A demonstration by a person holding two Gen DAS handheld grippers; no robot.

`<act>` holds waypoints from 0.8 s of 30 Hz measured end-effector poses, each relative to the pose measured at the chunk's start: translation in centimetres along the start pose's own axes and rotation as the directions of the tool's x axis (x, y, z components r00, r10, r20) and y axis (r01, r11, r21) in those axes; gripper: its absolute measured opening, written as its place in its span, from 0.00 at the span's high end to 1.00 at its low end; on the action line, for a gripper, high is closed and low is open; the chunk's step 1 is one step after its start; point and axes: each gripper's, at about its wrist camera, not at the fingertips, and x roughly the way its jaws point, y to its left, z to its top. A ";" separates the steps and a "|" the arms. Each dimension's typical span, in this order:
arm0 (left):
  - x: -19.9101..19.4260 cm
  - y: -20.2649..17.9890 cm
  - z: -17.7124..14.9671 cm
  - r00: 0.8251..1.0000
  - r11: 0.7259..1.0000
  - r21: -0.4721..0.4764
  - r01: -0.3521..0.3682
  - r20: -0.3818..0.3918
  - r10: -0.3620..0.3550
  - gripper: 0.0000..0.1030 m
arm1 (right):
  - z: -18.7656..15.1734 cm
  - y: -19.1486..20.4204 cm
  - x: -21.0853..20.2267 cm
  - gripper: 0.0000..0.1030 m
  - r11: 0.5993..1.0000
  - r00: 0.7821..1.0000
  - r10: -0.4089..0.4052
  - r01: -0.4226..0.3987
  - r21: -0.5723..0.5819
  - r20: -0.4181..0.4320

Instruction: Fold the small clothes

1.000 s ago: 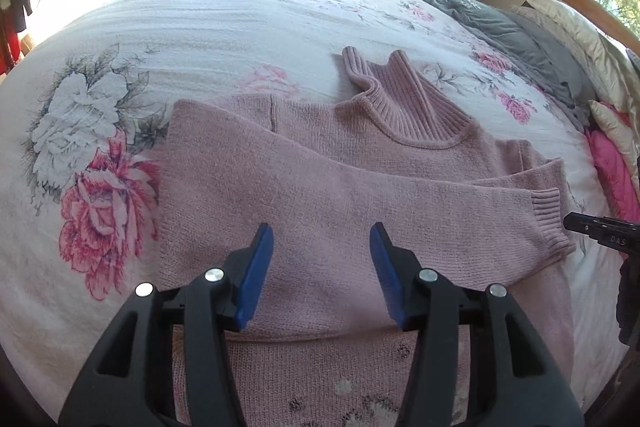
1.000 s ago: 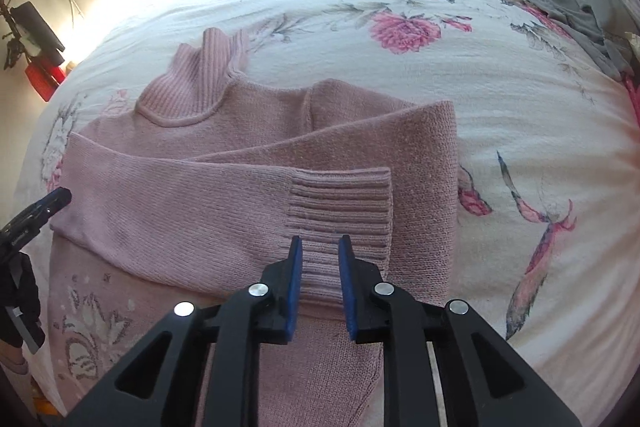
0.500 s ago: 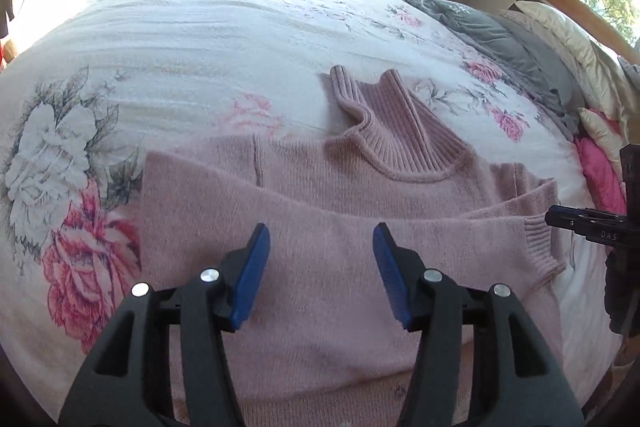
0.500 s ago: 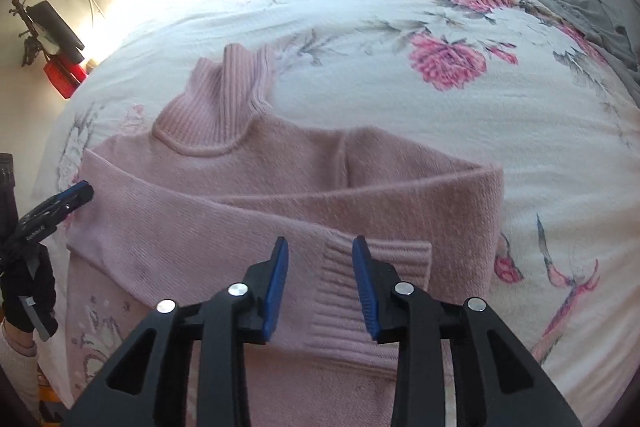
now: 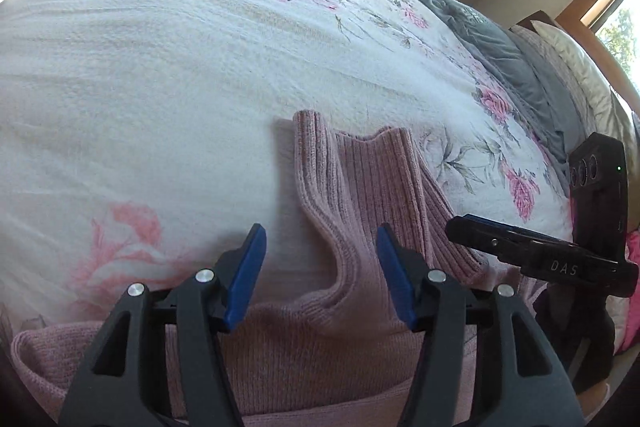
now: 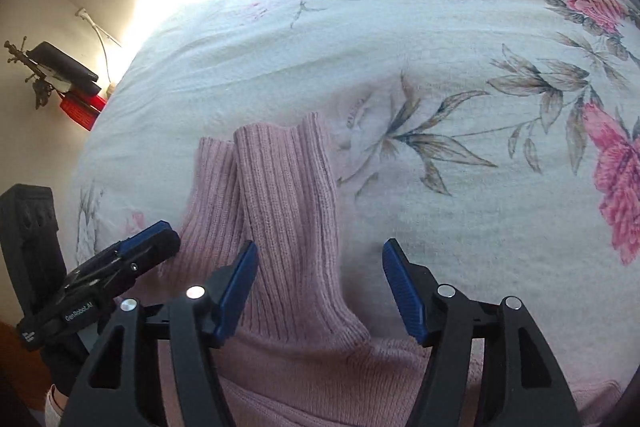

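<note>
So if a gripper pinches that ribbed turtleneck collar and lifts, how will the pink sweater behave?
The pink sweater is knit and lies slack on the bedspread, so it would probably droop rather than hold shape. Its ribbed collar already creases and leans, so it likely stretches. The fuzzy knit probably grips well.

The black body of the right gripper (image 5: 536, 251) carries pale raised letters reading "DAS", while the side of the left gripper (image 6: 132, 259) bears small white print reading "GenRobot.AI", with smaller markings below it too blurred to read.
</note>
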 end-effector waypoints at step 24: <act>-8.3 -2.4 -5.6 0.953 0.959 0.209 0.189 0.197 -0.231 0.93 | -7.2 2.4 -10.4 0.89 0.952 0.950 0.225 -0.167 -0.258 0.216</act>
